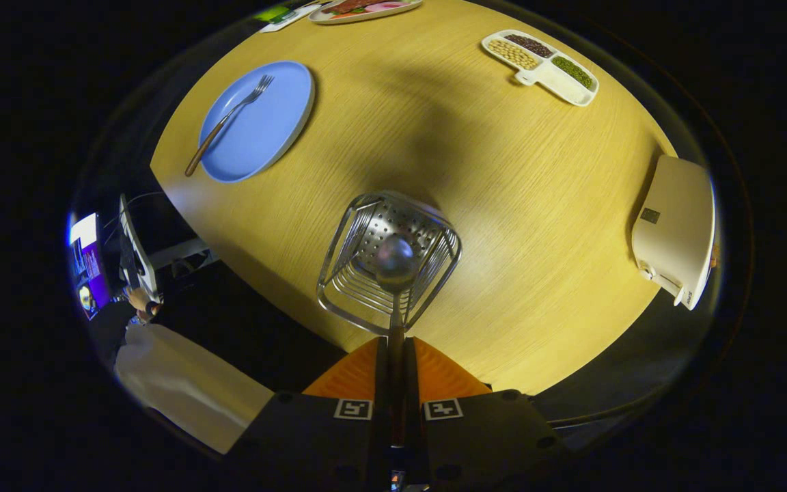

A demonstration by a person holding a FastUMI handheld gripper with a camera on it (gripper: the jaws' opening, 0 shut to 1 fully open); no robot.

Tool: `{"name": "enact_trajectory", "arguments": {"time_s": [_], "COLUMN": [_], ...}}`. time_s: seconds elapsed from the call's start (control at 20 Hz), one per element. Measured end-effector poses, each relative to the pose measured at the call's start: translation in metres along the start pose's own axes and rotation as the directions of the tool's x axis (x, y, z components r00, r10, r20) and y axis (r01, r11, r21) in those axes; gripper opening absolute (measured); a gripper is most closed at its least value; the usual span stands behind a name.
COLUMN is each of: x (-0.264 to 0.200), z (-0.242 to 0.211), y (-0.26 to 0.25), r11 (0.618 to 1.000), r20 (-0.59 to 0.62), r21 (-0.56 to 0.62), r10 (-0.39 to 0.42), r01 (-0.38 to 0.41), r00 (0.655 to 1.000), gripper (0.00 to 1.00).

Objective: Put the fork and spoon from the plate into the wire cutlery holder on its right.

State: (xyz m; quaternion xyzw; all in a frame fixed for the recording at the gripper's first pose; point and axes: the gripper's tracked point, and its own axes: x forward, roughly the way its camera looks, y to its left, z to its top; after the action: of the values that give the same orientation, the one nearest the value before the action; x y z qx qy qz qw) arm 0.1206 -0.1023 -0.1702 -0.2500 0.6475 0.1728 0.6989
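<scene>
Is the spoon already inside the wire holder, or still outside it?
Partly in: the spoon bowl hangs inside the wire holder, its handle clamped by the gripper.

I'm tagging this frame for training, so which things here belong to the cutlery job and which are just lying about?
Part of the job:
- spoon, clamped in the gripper, jaws shut on its handle, bowl over the wire cutlery holder
- fork on the blue plate

Just lying about:
- divided snack tray
- white box
- food plate
</scene>
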Motion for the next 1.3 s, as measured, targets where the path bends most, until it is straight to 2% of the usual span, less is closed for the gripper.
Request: {"name": "enact_trajectory", "arguments": {"time_s": [0.25,0.3,0.35,0.4,0.5,0.6,0.65,1.0,1.1,1.3], "x": [-0.014,-0.018,-0.022,-0.026,-0.038,-0.049,-0.057,-0.094,-0.095,-0.085], "z": [0.014,0.016,0.018,0.019,0.024,0.028,0.031,0.061,0.068,0.087], "y": [0.011,0.015,0.018,0.024,0.035,0.051,0.057,0.111,0.125,0.156], "r11": [0.999,0.999,0.998,0.997,0.995,0.992,0.991,0.976,0.976,0.978], "r20": [0.087,0.11,0.136,0.165,0.24,0.316,0.352,0.624,0.65,0.669], "r21": [0.012,0.016,0.021,0.023,0.016,0.005,0.006,0.081,0.075,0.072], "r10": [0.039,0.049,0.056,0.07,0.095,0.12,0.121,0.108,0.106,0.099], "r01": [-0.04,-0.051,-0.059,-0.075,-0.102,-0.128,-0.132,-0.202,-0.203,-0.197], "r00": [0.995,0.993,0.989,0.984,0.966,0.941,0.928,0.774,0.752,0.737], "gripper": [0.15,0.21,0.42,0.51,0.78,0.88,1.0,1.0,0.99,0.99]}}
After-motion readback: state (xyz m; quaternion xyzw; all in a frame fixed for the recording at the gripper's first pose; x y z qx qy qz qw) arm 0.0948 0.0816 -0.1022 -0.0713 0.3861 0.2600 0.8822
